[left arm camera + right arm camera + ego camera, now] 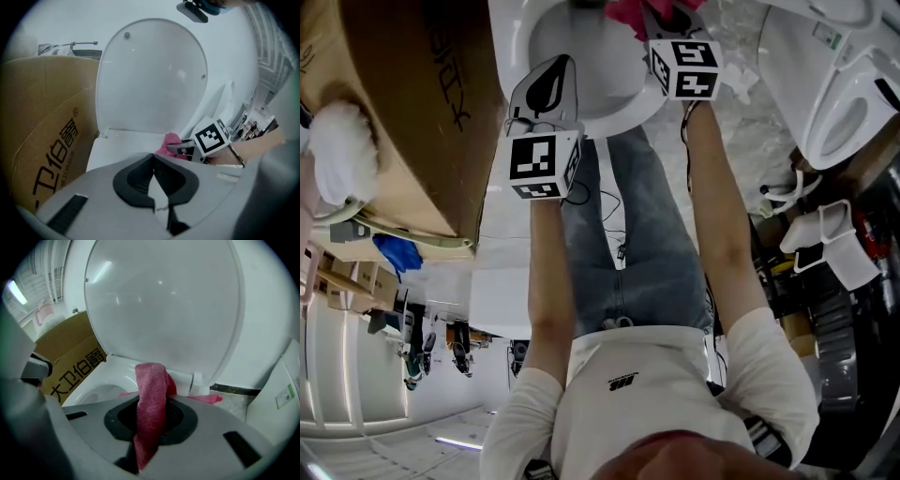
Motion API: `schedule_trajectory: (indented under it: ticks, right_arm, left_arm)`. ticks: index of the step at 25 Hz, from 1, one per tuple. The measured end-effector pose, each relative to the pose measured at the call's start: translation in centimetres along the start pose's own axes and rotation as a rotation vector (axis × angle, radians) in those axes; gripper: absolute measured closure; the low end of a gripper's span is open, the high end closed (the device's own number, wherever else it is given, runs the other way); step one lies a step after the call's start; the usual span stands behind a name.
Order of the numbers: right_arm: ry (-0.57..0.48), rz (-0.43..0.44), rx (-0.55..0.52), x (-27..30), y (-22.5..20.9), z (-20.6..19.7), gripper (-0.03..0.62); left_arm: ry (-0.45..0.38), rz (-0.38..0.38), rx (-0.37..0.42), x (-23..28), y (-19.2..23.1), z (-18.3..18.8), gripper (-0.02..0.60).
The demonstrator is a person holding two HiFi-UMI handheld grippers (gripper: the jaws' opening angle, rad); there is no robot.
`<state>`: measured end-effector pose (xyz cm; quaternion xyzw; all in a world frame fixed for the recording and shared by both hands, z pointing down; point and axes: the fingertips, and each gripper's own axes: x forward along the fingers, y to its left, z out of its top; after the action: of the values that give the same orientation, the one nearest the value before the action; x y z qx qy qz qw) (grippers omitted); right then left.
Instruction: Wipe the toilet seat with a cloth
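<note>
While the right gripper view shows the right gripper (151, 420) clamped on a pink cloth (151, 390), which drapes over its jaws at the rear edge of the toilet's rim (119, 376), below the raised lid (164, 305), only the left gripper view shows the left gripper (153, 180) closed and empty, beside a cardboard box (42, 136). The head view alone takes in a second toilet (848, 103).

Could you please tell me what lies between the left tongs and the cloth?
Only a bare strip of white toilet rim, as the left gripper view shows. The shut left tongs point just left of the pink cloth.
</note>
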<state>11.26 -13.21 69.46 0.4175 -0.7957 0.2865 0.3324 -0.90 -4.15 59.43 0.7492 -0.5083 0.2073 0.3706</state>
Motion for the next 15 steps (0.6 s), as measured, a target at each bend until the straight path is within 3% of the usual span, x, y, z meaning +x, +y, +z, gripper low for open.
schedule_trajectory:
  ticks: [15]
  right_arm:
    - [0.030,-0.053,0.075,-3.5,-2.0,-5.1,0.546]
  left_arm:
    - [0.000,-0.041,0.036,-0.7,-3.4,-1.3,0.571]
